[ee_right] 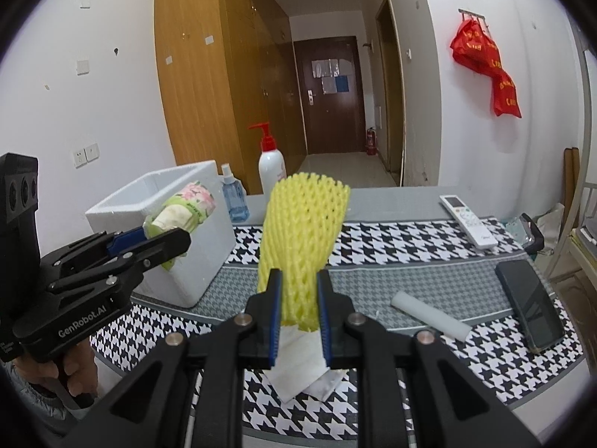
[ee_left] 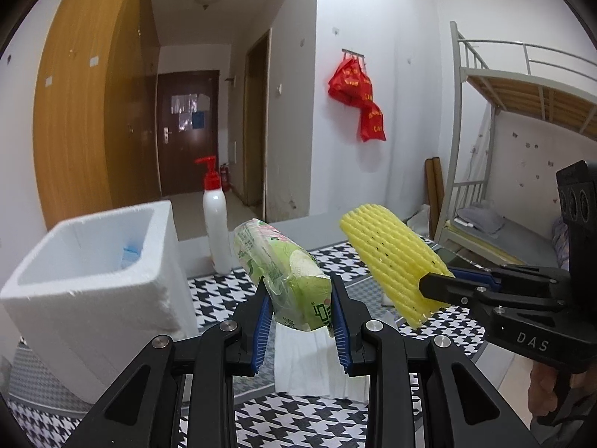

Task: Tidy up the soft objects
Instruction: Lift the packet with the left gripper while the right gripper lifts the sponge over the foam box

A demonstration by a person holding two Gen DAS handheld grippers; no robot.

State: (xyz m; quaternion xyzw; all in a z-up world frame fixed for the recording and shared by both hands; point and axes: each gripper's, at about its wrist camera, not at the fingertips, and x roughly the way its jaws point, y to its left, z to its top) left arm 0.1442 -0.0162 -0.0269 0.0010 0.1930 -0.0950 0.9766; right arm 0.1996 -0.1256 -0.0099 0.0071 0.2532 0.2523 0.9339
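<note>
Carry step: our left gripper (ee_left: 300,317) clamped a tissue pack (ee_left: 285,272), right gripper (ee_right: 298,315) clamped yellow foam netting (ee_right: 300,235); next, we judged, the foam box (ee_left: 74,283) far left.

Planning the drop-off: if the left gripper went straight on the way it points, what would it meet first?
Likely the white pump bottle, standing just beyond the held tissue pack; the left gripper has the foam box off to its left. Depth is unclear.
</note>
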